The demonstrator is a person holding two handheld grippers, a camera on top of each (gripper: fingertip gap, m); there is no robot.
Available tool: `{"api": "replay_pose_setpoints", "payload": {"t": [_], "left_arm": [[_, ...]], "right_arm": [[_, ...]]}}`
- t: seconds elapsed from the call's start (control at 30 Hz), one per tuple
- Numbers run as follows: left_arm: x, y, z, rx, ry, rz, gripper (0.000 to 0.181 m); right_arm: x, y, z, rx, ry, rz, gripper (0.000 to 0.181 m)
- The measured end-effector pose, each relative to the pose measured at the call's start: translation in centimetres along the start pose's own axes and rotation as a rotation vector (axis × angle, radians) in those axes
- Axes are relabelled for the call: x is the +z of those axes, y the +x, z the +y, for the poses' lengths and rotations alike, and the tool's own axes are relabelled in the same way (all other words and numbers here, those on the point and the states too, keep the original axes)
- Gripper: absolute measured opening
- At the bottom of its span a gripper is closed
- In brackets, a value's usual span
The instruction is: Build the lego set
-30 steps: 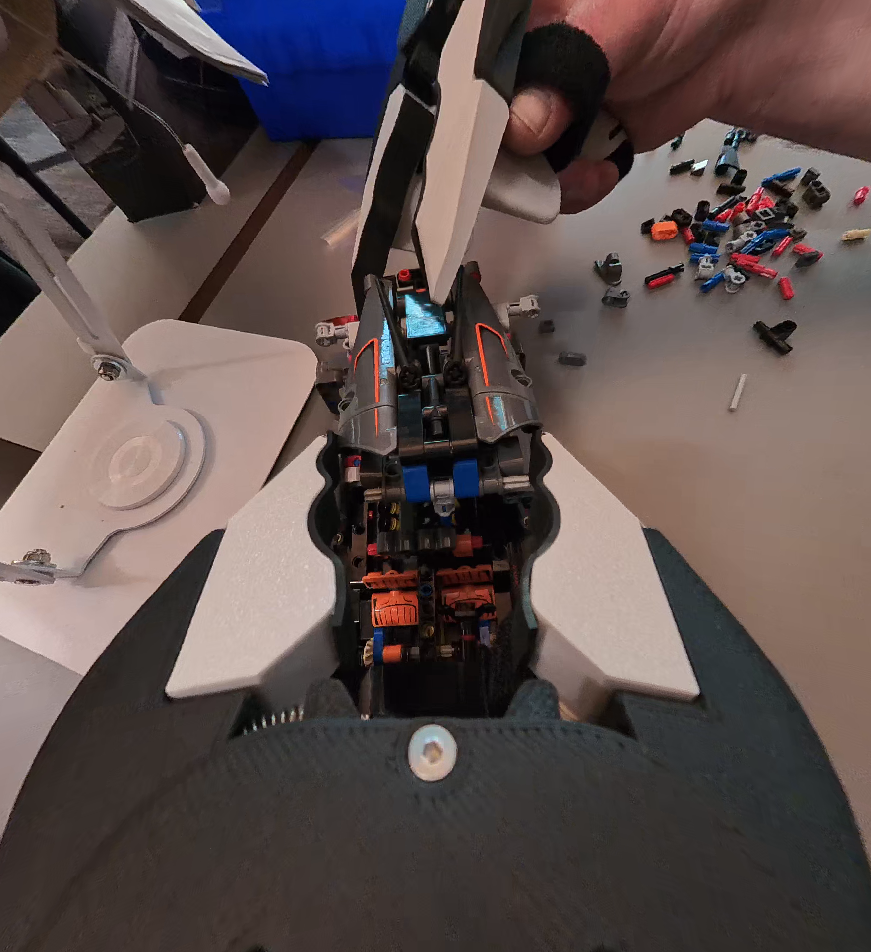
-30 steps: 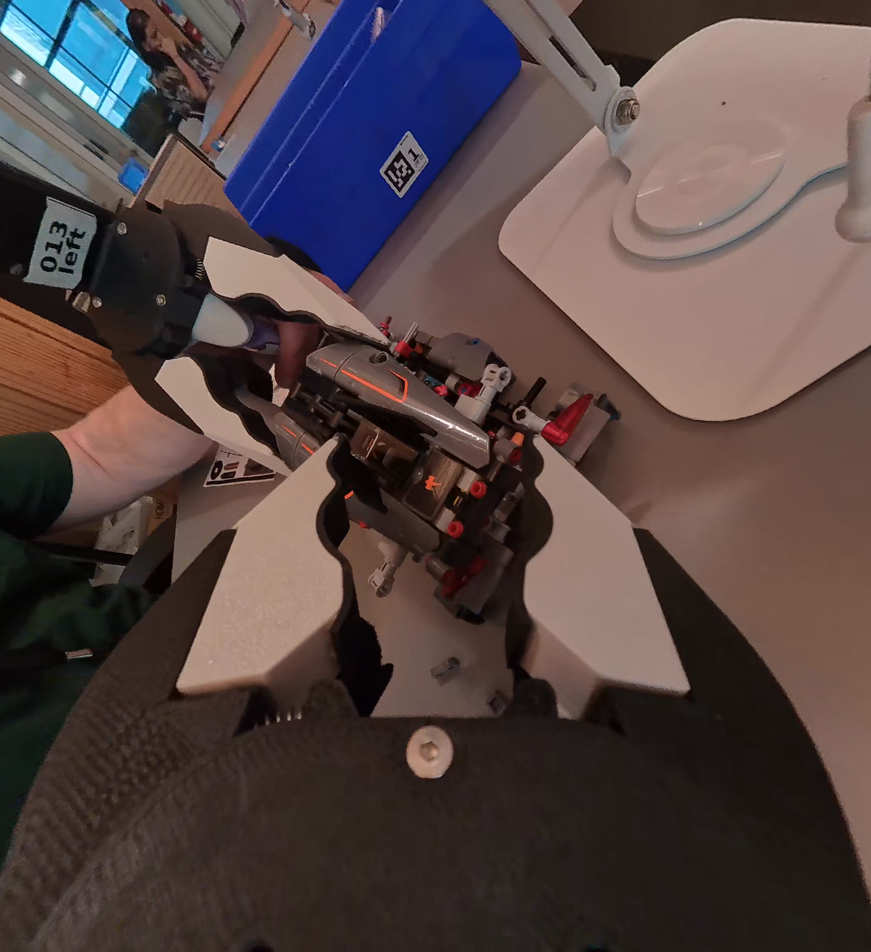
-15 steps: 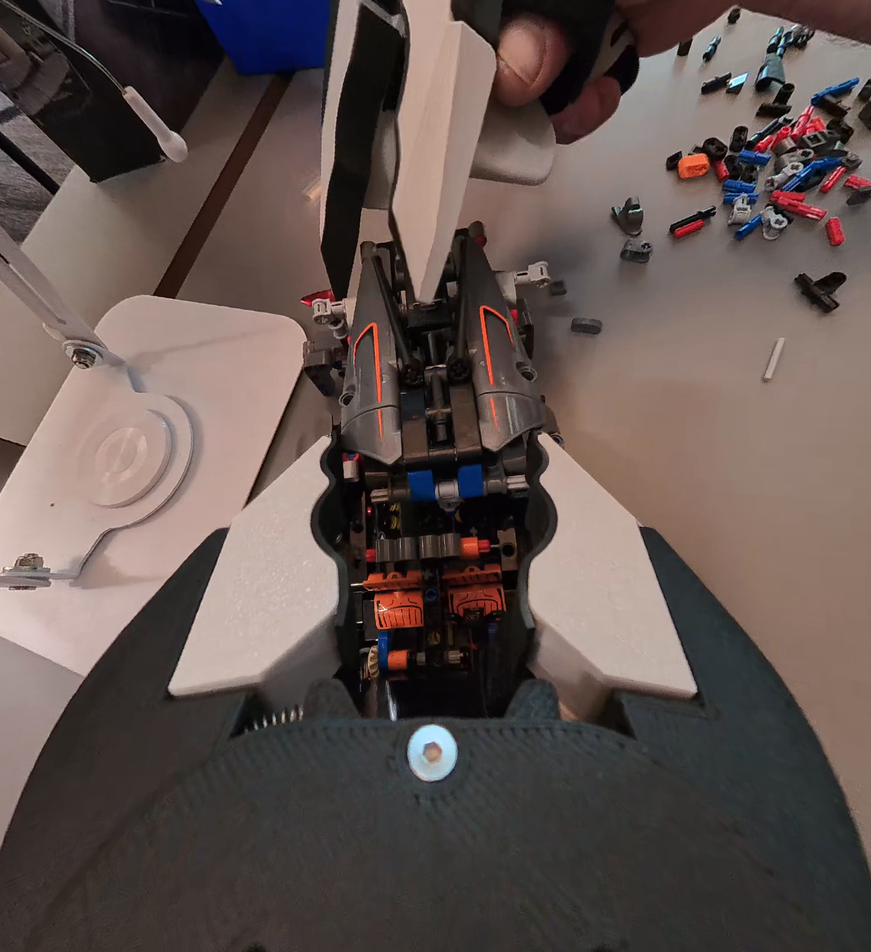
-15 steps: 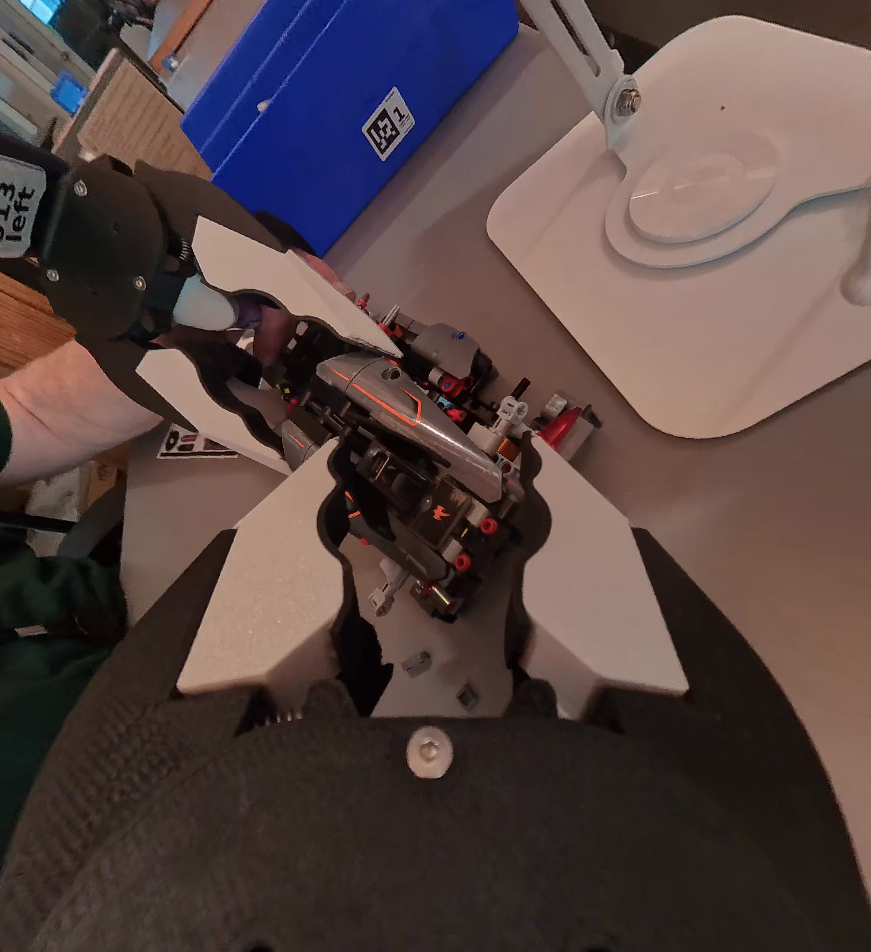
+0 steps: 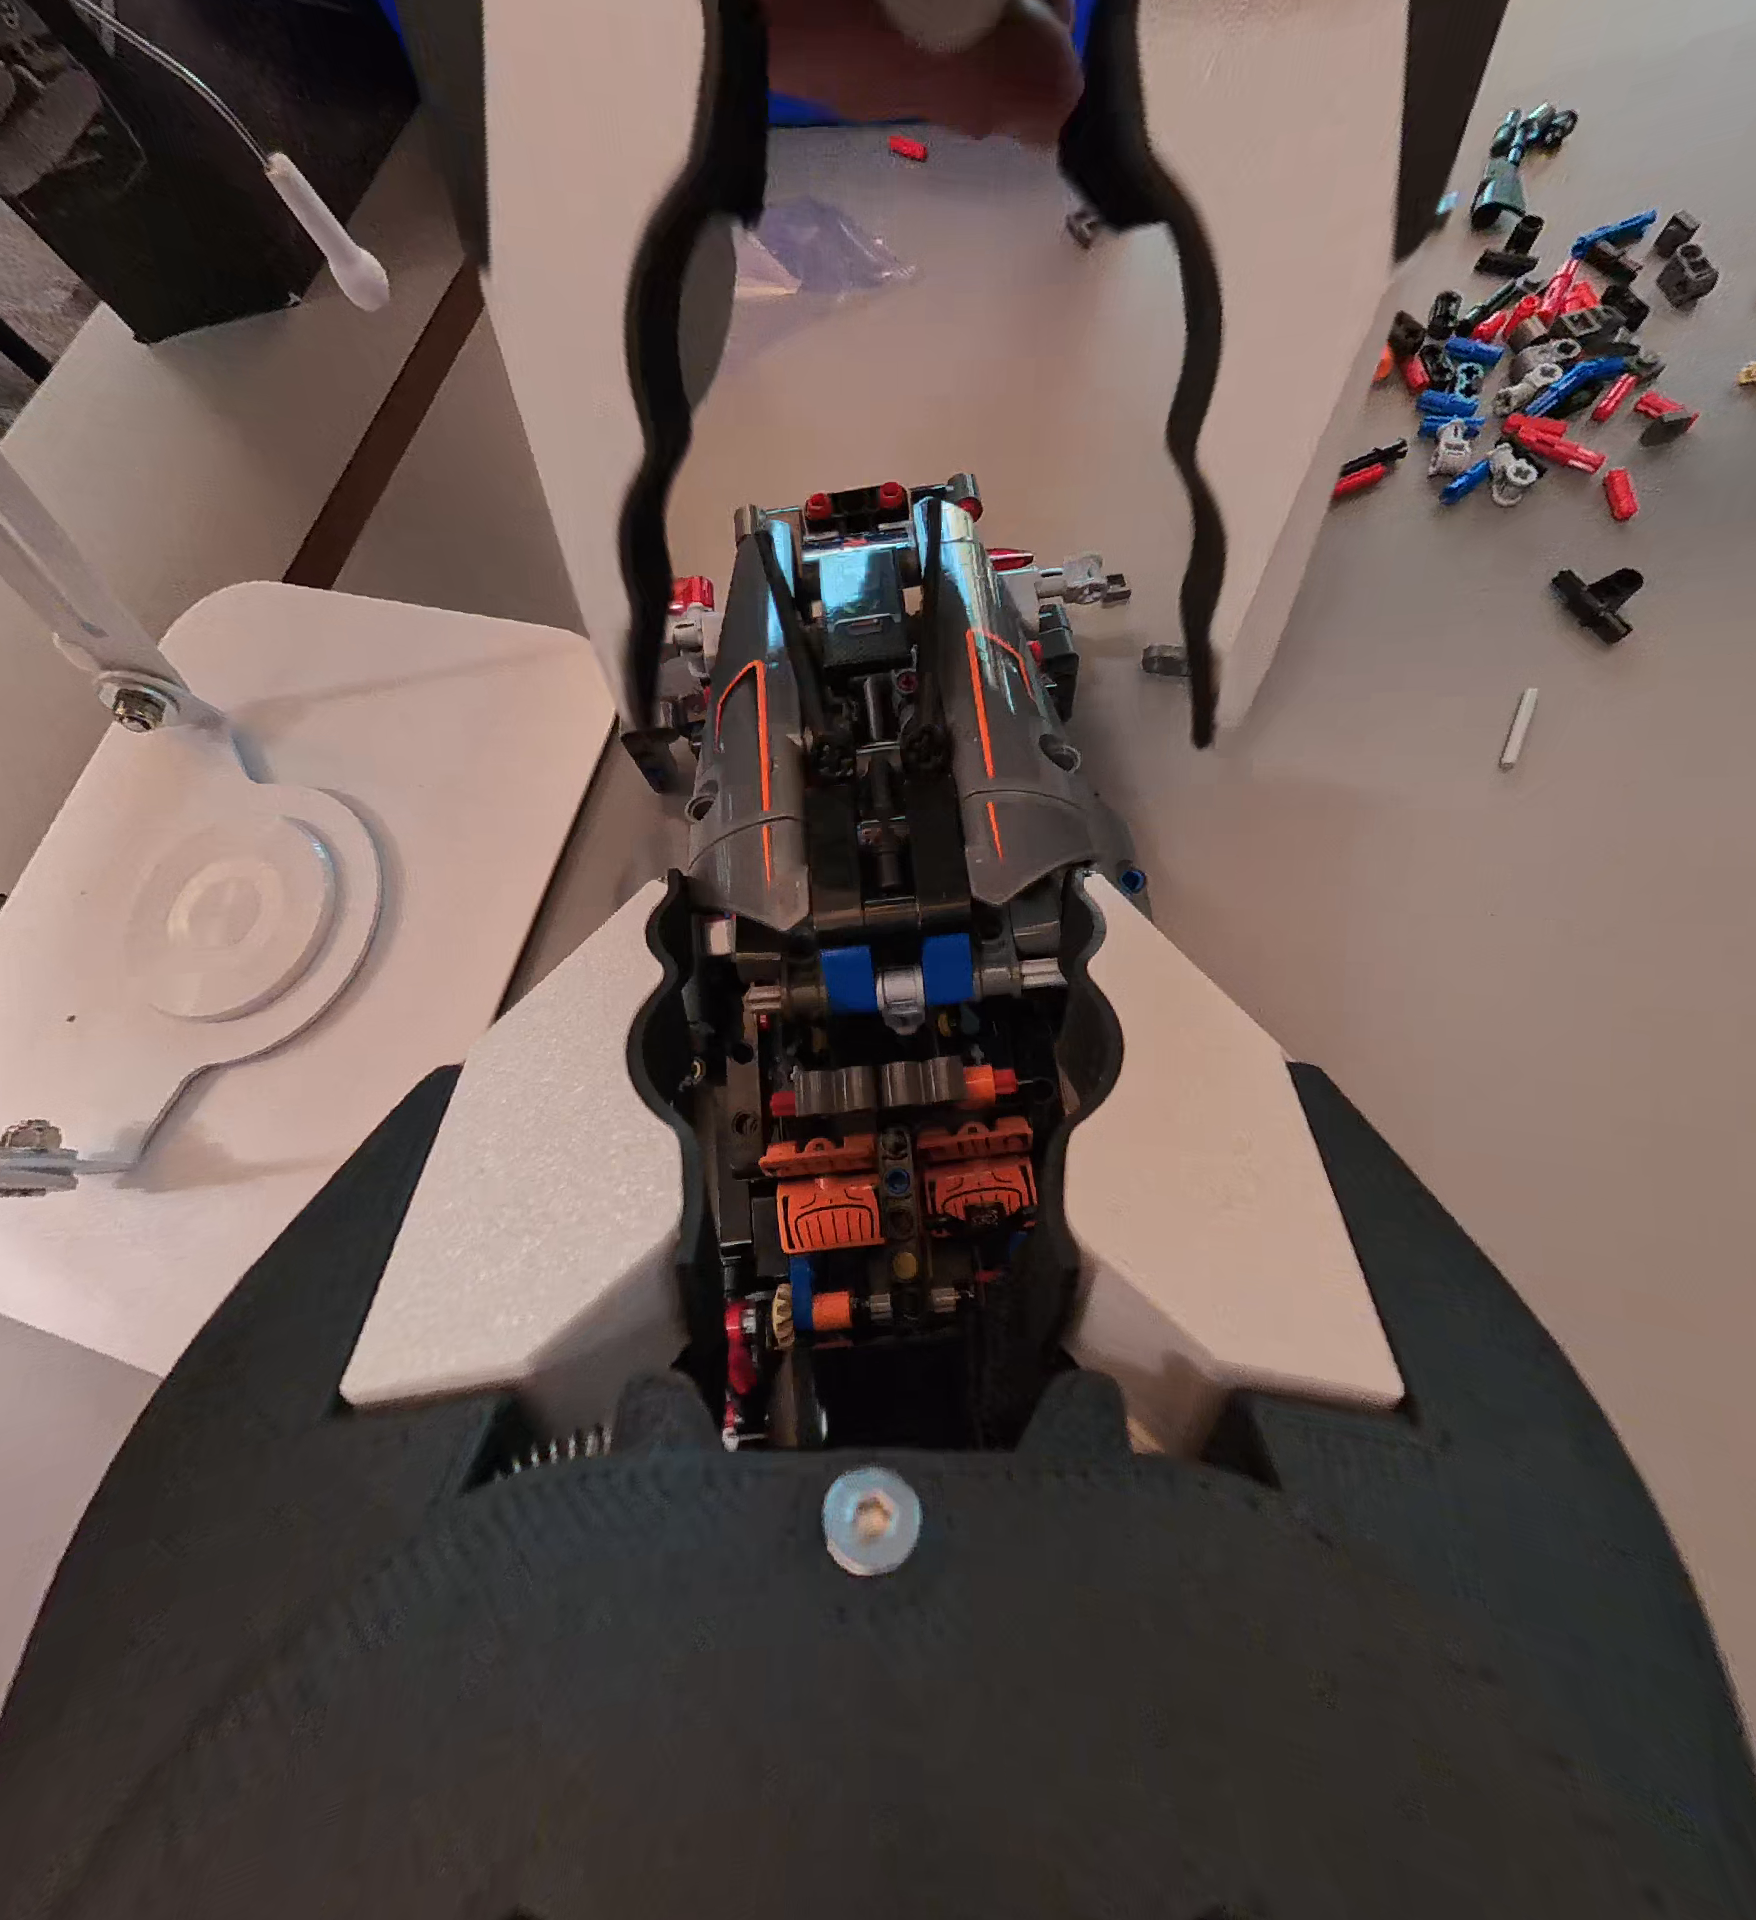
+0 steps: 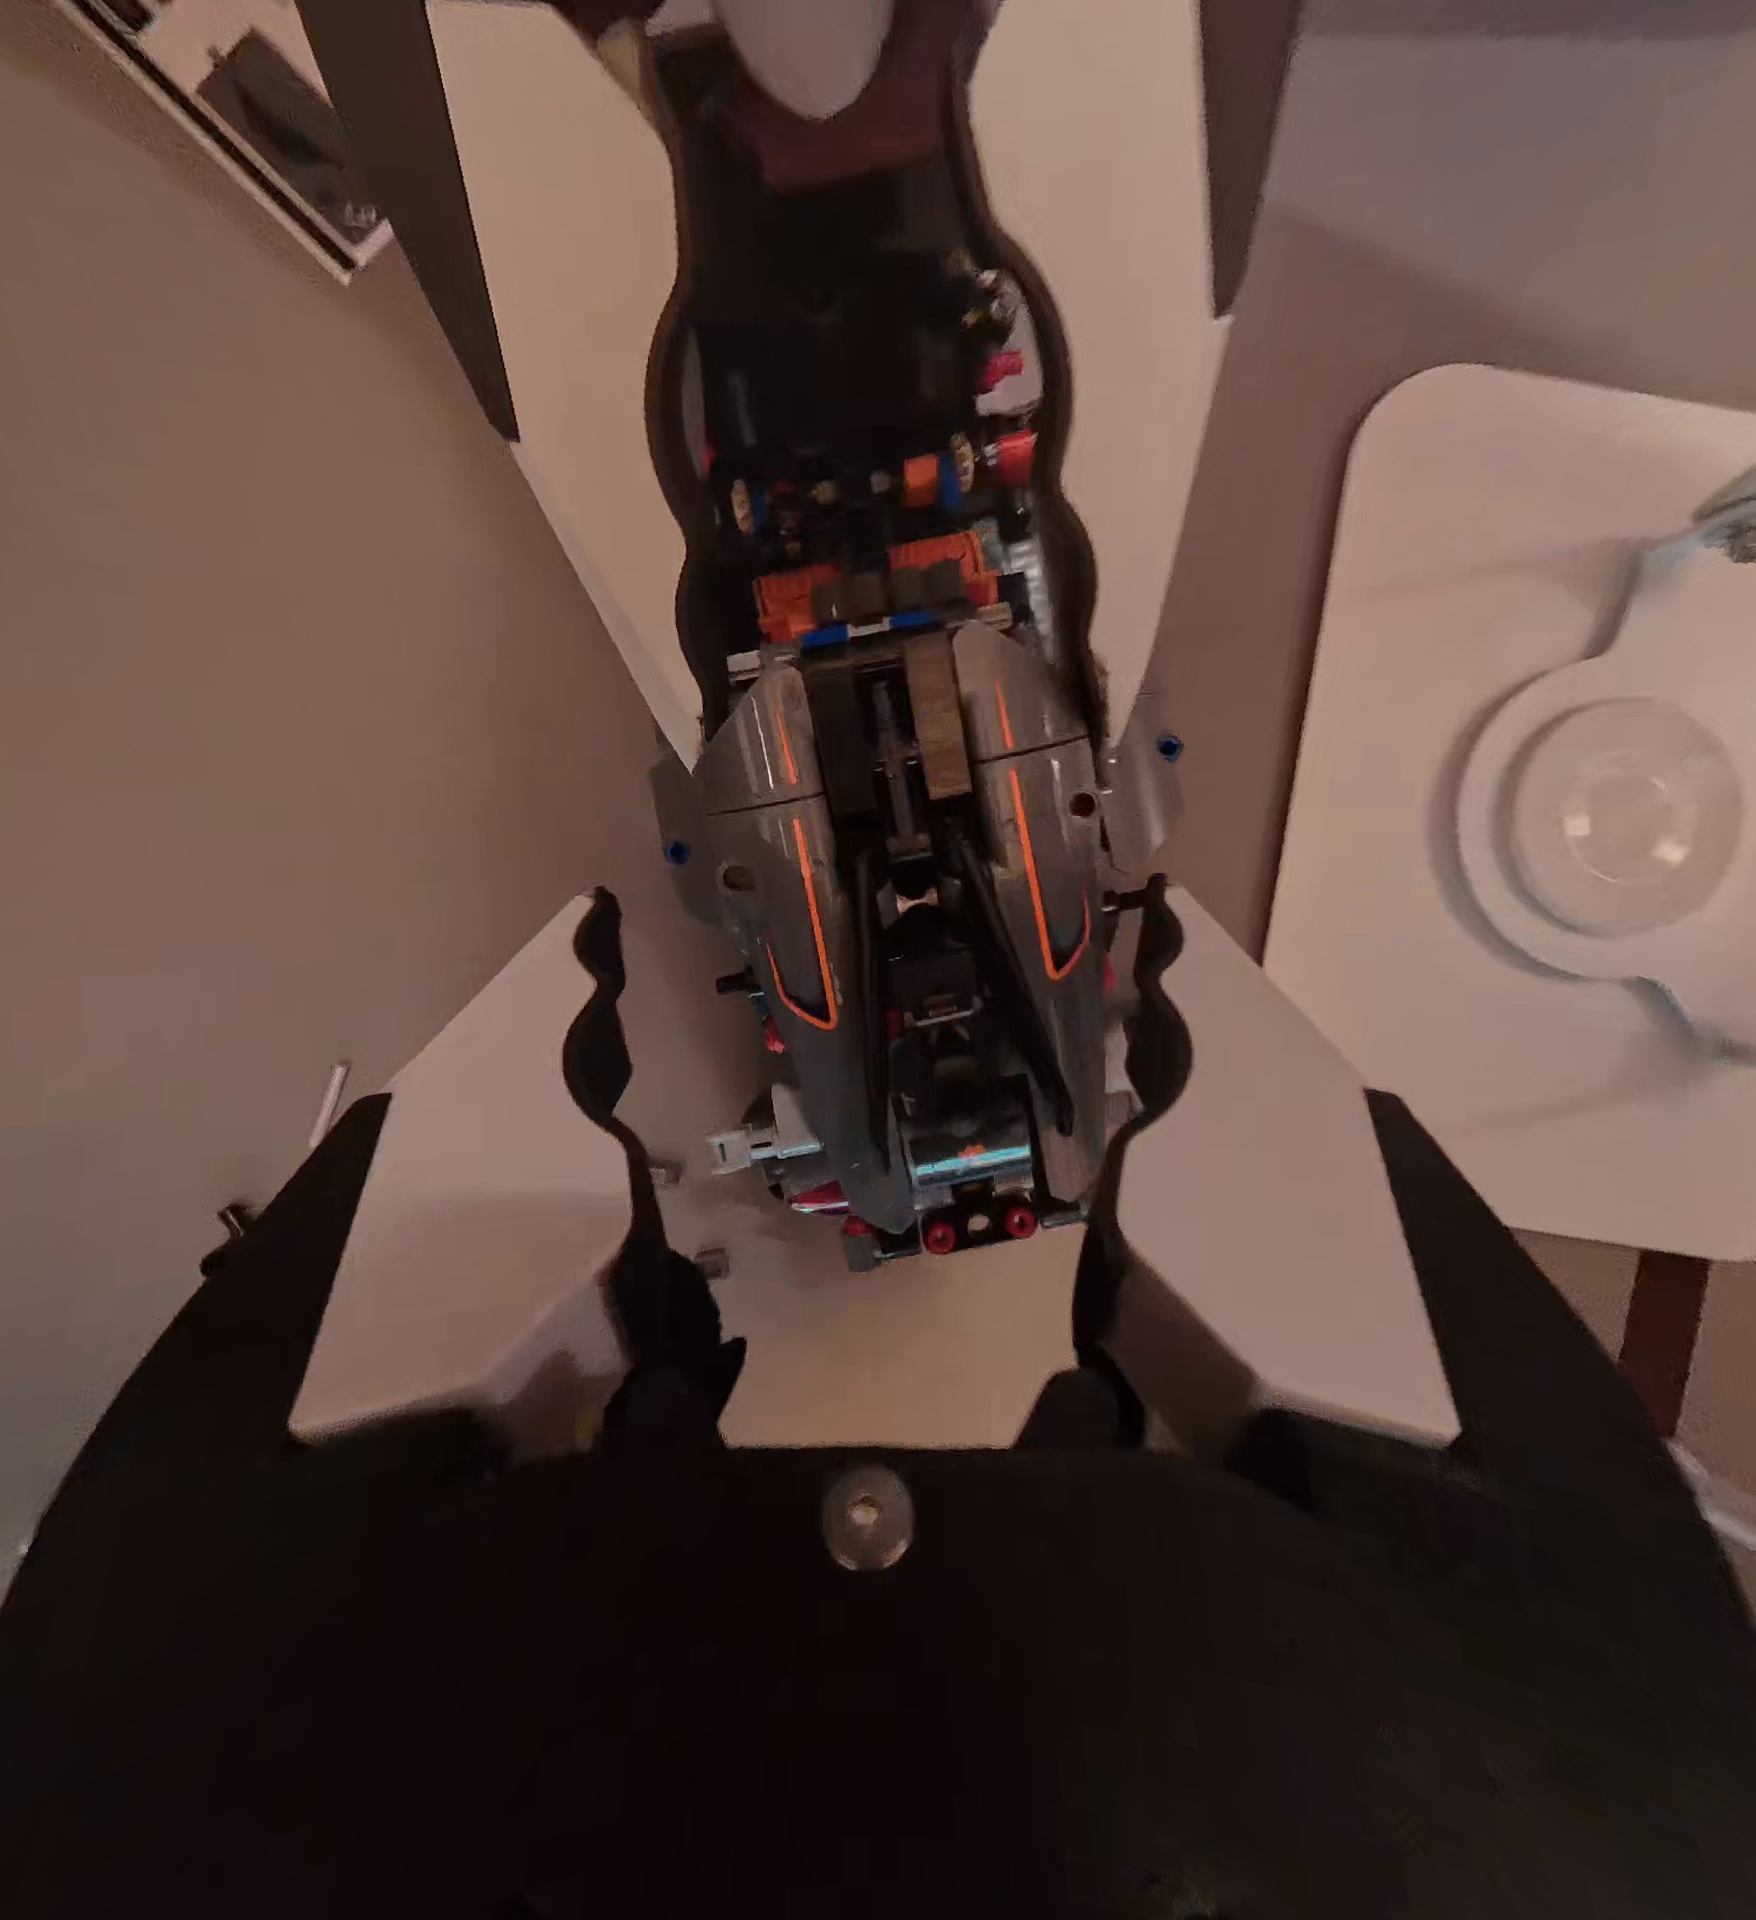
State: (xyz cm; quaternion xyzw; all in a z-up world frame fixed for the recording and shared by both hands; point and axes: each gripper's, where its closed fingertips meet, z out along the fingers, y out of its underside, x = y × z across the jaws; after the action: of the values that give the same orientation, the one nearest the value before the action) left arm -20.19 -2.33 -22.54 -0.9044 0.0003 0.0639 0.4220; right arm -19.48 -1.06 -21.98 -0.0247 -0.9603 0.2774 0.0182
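Observation:
The partly built lego car point(image 5: 884, 748) is dark grey with orange stripes, blue and orange inner parts. My left gripper point(image 5: 879, 904) is shut on its rear half and holds it just above the table. In the right wrist view the car point(image 6: 915, 883) points toward the camera, with the left gripper point(image 6: 905, 717) gripping its far end. My right gripper point(image 6: 874, 899) is open, its fingers on either side of the car's front end with a gap on the left. It comes in from the top in the left wrist view point(image 5: 915, 727).
A pile of loose red, blue and black lego pieces point(image 5: 1539, 364) lies at the right on the beige table point(image 5: 1476, 1039). A white stand base point(image 5: 230, 935) sits at the left, also seen in the right wrist view point(image 6: 1580, 831). A black box point(image 5: 178, 156) stands at the far left. Both grippers' tips are close together, under 4 cm apart.
My right gripper has swung from edge-on to face the left gripper head-on, and its jaws now straddle the car's front. The left gripper kept its hold on the car.

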Motion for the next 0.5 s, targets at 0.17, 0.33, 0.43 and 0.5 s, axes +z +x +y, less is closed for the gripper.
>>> {"api": "replay_pose_setpoints", "payload": {"t": [0.17, 0.33, 0.43, 0.5], "left_arm": [[0.2, 0.2, 0.4, -0.008, -0.014, 0.021, 0.069], [-0.1, 0.0, 0.2, -0.021, 0.002, 0.024, 0.069], [-0.5, -0.1, 0.0, -0.032, 0.011, 0.015, 0.072], [-1.2, -0.3, 0.0, -0.034, 0.014, 0.002, 0.077]], "right_arm": [[1.4, 0.4, 0.5, -0.031, -0.079, -0.065, 0.075], [1.2, 0.4, 0.2, -0.036, -0.064, -0.110, 0.073], [1.1, 0.3, 0.3, -0.031, -0.061, -0.137, 0.073], [1.0, 0.3, 0.5, -0.038, -0.072, -0.142, 0.073]]}}
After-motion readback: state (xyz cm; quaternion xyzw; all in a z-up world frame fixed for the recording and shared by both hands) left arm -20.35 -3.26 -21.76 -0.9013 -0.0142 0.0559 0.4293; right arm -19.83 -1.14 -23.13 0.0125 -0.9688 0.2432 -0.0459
